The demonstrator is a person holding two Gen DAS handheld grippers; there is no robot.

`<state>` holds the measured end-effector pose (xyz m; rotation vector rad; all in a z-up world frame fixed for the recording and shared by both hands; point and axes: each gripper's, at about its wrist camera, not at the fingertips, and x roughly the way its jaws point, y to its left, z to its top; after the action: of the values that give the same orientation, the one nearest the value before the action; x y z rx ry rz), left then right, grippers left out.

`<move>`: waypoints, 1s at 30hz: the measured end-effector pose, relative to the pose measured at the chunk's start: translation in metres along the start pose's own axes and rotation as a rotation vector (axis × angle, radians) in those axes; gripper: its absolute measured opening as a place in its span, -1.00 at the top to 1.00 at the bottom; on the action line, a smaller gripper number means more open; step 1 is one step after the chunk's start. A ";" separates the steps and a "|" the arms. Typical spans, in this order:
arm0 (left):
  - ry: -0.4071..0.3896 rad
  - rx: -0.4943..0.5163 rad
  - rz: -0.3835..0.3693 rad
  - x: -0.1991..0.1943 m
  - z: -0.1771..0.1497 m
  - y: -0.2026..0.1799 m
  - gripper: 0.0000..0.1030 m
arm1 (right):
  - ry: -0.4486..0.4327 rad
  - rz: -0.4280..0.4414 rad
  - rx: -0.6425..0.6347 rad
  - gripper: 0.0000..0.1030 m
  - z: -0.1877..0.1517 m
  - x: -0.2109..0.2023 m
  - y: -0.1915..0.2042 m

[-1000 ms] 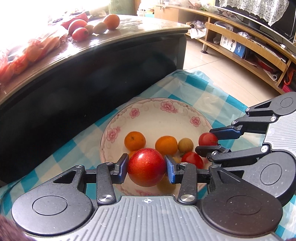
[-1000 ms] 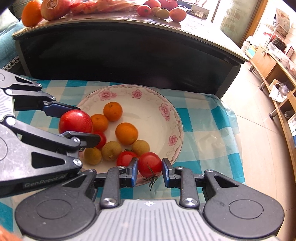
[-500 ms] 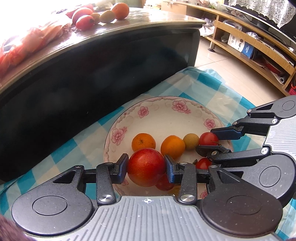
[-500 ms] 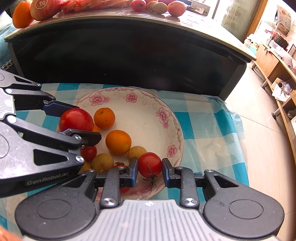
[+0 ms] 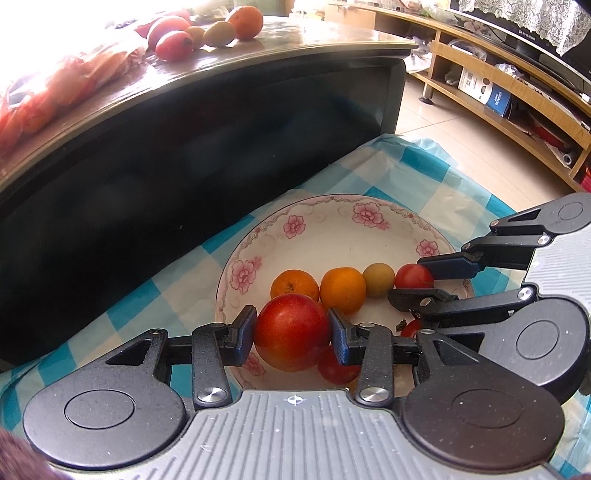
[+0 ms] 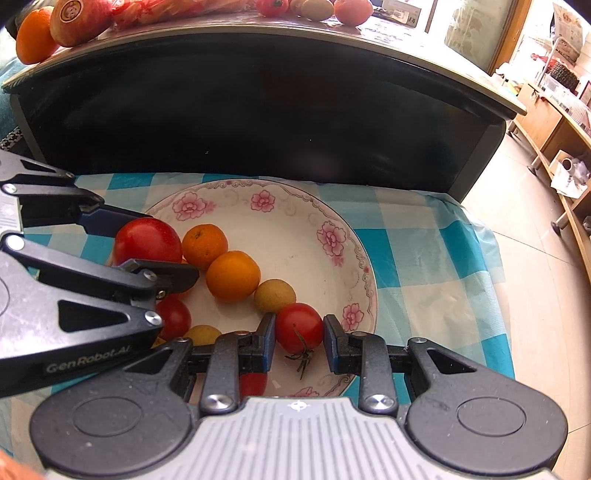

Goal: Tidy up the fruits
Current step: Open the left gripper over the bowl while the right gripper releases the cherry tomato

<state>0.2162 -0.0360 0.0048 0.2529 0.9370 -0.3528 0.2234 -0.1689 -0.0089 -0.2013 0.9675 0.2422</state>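
A white flowered plate (image 5: pixel 332 236) (image 6: pixel 280 221) lies on a blue checked cloth (image 6: pixel 436 258). In it are two small oranges (image 5: pixel 342 290) (image 6: pixel 232 276), brownish round fruits (image 6: pixel 275 295) and small tomatoes (image 6: pixel 173 317). My left gripper (image 5: pixel 291 334) is shut on a big red fruit (image 5: pixel 291 332) (image 6: pixel 147 240), held over the plate's near left part. My right gripper (image 6: pixel 299 332) is shut on a small red tomato (image 6: pixel 298 326) (image 5: pixel 413 276) with a dry green stem, over the plate's right side.
A dark low table (image 6: pixel 258 92) rises right behind the plate. On its top lie more fruit: an orange (image 6: pixel 31 35), an apple (image 6: pixel 79 20), red bags (image 5: pixel 55 85), tomatoes and an orange (image 5: pixel 245 22). Wooden shelves (image 5: pixel 517 92) line the tiled floor at right.
Both grippers, each still holding its fruit, have moved in further over the plate; the plate and fruits now sit lower and nearer in both views.
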 end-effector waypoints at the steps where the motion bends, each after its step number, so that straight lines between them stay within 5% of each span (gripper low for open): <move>1: 0.000 0.008 0.003 0.000 0.000 -0.001 0.04 | -0.002 0.004 0.003 0.39 0.000 0.000 -0.001; 15: 0.014 0.020 0.013 0.003 0.000 -0.003 0.04 | 0.007 0.017 -0.003 0.39 -0.001 -0.003 -0.002; 30: 0.003 0.010 0.018 -0.008 -0.001 -0.003 -0.17 | 0.026 0.024 0.012 0.36 0.001 -0.006 -0.005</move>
<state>0.2096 -0.0364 0.0109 0.2708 0.9352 -0.3413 0.2221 -0.1737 -0.0027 -0.1819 0.9970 0.2560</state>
